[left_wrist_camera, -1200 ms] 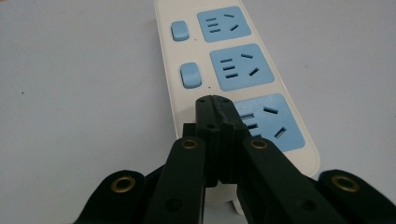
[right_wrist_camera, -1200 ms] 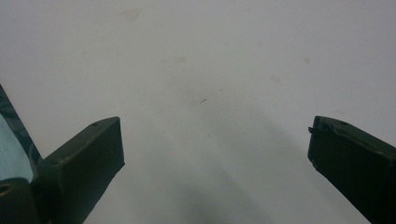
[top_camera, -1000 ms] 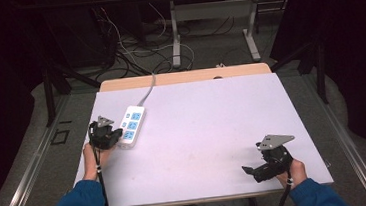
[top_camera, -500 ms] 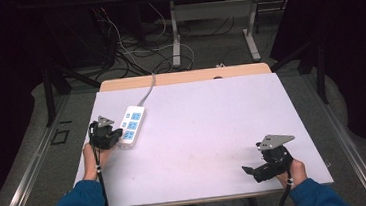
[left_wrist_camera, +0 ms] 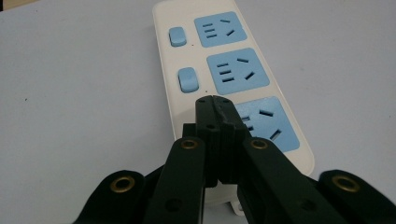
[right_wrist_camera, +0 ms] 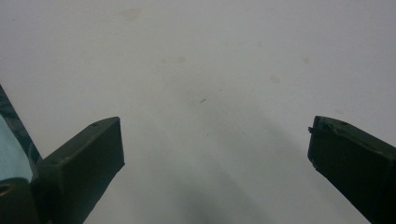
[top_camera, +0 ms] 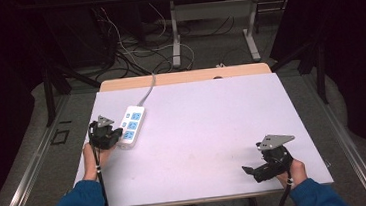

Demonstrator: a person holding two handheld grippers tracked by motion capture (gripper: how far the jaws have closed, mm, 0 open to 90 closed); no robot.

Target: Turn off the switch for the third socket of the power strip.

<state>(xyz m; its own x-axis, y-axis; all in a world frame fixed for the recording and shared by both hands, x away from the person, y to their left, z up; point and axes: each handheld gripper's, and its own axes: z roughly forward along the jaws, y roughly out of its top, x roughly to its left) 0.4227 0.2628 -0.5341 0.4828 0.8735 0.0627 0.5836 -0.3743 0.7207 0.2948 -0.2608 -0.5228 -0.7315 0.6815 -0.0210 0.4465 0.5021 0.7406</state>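
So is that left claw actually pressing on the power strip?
Cannot tell. In the left gripper view the shut left claw overlaps the power strip near its third switch, but no contact or gap shows plainly.

Left hand-held gripper [top_camera: 107, 134] at frame's left, jaws closed together; right hand-held gripper [top_camera: 257, 169] lower right, jaws spread wide.

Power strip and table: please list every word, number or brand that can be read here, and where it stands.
None can be read. The power strip shows only blue sockets and two blue switches, without print. The table carries no label.
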